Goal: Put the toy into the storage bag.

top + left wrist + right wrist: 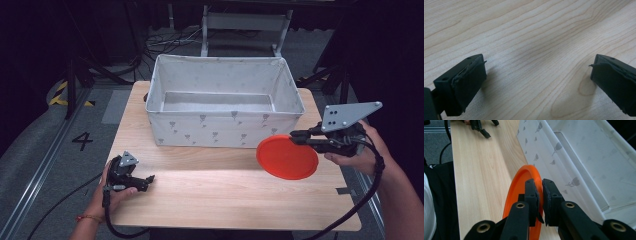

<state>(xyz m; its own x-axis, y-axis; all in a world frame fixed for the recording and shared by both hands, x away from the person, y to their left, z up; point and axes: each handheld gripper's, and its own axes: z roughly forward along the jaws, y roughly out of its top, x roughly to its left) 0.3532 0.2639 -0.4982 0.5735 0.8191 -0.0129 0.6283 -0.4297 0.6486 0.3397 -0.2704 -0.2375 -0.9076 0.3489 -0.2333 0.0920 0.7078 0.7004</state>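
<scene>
- High view: orange plate (287,156) held off the wooden table (220,200), right of centre, just near of the white fabric bin (225,102)'s right front corner.
- Bin looks empty, so the likely drop into it is not yet done; pick-up is done, carry over the rim and release are left.
- Right gripper (296,136): jaws pressed together on the plate's rim, pinching it; in right gripper view the plate (524,192) sits edge-on between the pads.
- Left gripper (149,178): resting near-left on the table, jaws spread wide, nothing between them; left gripper view has bare wood (531,50) under it.
</scene>
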